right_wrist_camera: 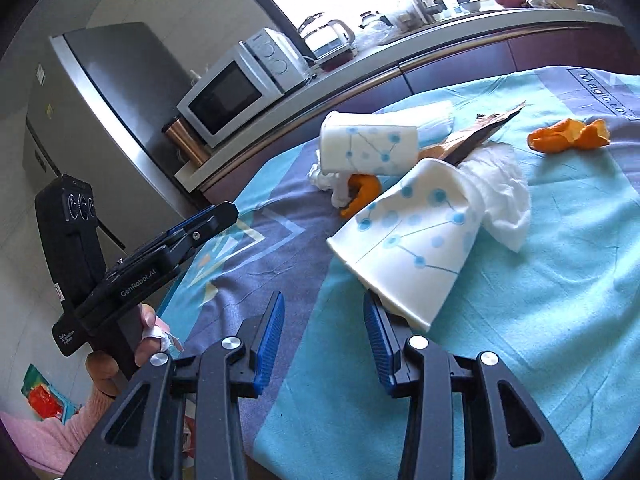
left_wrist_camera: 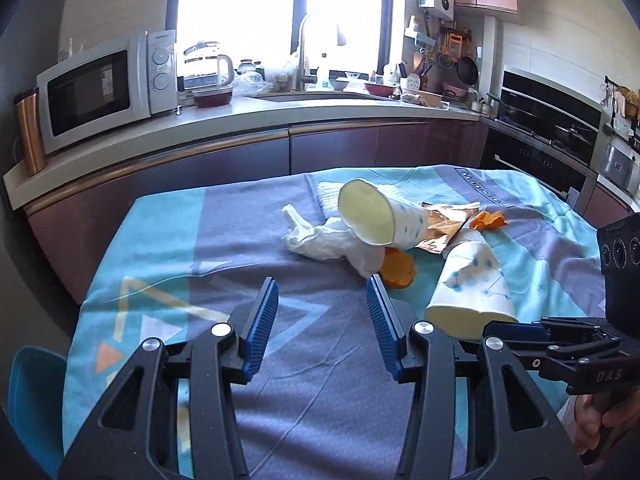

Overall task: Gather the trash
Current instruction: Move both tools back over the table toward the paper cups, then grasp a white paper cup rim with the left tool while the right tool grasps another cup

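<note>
Trash lies on a table under a blue and purple cloth [left_wrist_camera: 280, 392]. Two white paper cups with blue dots lie on their sides: a far cup [left_wrist_camera: 380, 220] [right_wrist_camera: 368, 144] and a near cup [left_wrist_camera: 472, 292] [right_wrist_camera: 408, 244]. Crumpled white tissue [left_wrist_camera: 324, 240] [right_wrist_camera: 504, 196], orange peel [left_wrist_camera: 396, 268] [right_wrist_camera: 568, 136] and a brown wrapper [left_wrist_camera: 448, 220] [right_wrist_camera: 476, 132] lie around them. My left gripper [left_wrist_camera: 322, 308] is open and empty, short of the pile. My right gripper [right_wrist_camera: 324, 328] is open, its right finger beside the near cup's rim.
A kitchen counter [left_wrist_camera: 260, 116] runs behind the table with a microwave [left_wrist_camera: 104, 88], a kettle [left_wrist_camera: 208, 68] and a sink tap [left_wrist_camera: 304, 52]. An oven [left_wrist_camera: 540, 136] stands right. A fridge [right_wrist_camera: 100, 120] stands left in the right wrist view. A blue chair [left_wrist_camera: 32, 400] is at the table's left.
</note>
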The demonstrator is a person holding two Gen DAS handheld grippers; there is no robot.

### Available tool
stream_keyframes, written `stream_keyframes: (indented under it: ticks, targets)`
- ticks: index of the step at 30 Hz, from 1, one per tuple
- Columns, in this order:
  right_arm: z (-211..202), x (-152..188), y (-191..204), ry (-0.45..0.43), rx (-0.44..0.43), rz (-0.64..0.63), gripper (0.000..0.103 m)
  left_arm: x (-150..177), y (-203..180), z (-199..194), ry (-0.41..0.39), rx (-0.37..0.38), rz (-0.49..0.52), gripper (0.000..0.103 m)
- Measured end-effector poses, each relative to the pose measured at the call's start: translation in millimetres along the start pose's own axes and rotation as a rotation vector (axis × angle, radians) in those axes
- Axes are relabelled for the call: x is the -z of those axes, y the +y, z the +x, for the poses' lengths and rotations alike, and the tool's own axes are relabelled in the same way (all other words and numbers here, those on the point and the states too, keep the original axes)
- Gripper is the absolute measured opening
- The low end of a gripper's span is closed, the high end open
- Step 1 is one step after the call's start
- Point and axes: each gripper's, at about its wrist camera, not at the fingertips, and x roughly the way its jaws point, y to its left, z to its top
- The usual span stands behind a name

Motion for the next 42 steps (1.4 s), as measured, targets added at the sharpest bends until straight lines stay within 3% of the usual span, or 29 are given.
stream_keyframes:
  ticks: [9, 17, 22, 29, 42]
  targets:
    - [-15, -7, -36, -0.092, 0.002, 0.127, 0.038, -31, -41, 41, 0.017, 0.084, 0.064, 0.046]
    - [-19, -4, -57, -0.103, -0.024, 0.179, 0.022, -47, -59, 80, 0.064, 0.125, 0.065, 0.043]
    - [-21, -3, -58, -0.108, -0.045, 0.173, 0.015, -46, -63, 94, 0.099, 0.138, 0.057, 0.029]
    - [-20, -7, -52, -0.108, -0.062, 0.156, 0.01, -41, -61, 89, 0.092, 0.131, 0.049, 0.006]
    - [-20, -12, -35, -0.104, -0.074, 0.097, 0.003, -35, -41, 34, 0.004, 0.108, 0.022, 0.003]
